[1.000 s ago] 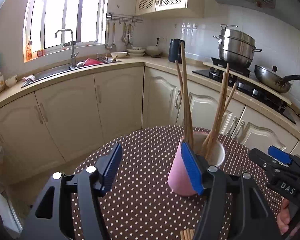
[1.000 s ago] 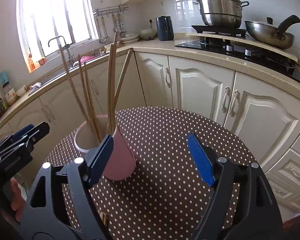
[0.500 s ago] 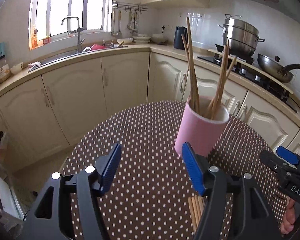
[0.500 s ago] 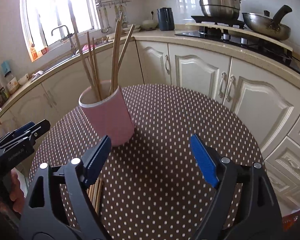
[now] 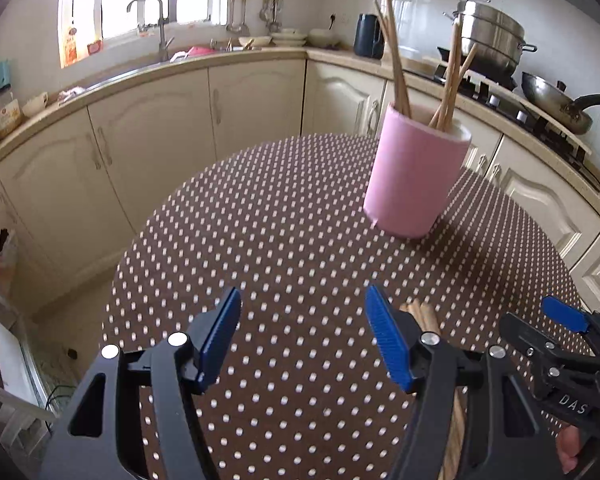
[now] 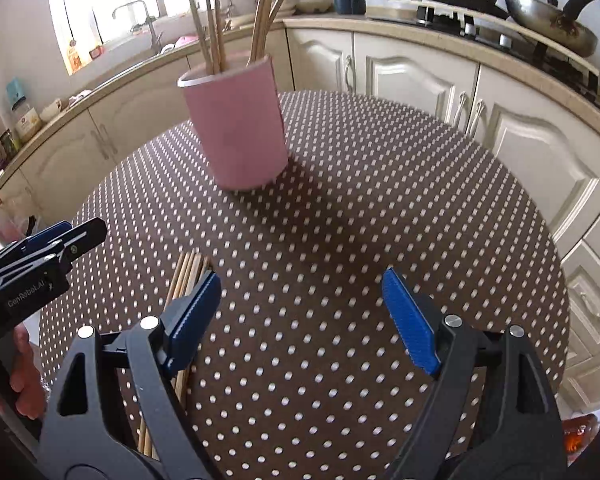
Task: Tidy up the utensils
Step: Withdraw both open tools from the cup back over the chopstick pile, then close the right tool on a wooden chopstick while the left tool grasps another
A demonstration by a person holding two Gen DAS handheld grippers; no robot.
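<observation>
A pink holder [image 5: 414,176] stands upright on the dotted round table [image 5: 284,240] with several wooden chopsticks [image 5: 396,52] standing in it; it also shows in the right wrist view [image 6: 238,128]. A bundle of loose chopsticks [image 6: 186,280] lies flat on the table near me, partly hidden behind my fingers, and shows in the left wrist view [image 5: 426,316]. My left gripper [image 5: 302,340] is open and empty, left of the bundle. My right gripper [image 6: 300,316] is open and empty, right of the bundle.
Cream kitchen cabinets [image 5: 160,128] curve around behind the table. A counter carries a sink with a tap [image 5: 156,20], a dark kettle [image 5: 368,36], a steel pot [image 5: 492,40] and a wok [image 5: 560,100]. The table edge drops off at left.
Both grippers have pulled back and lowered away from the pink holder, which now stands farther off. The loose chopstick bundle has come into view near my fingers.
</observation>
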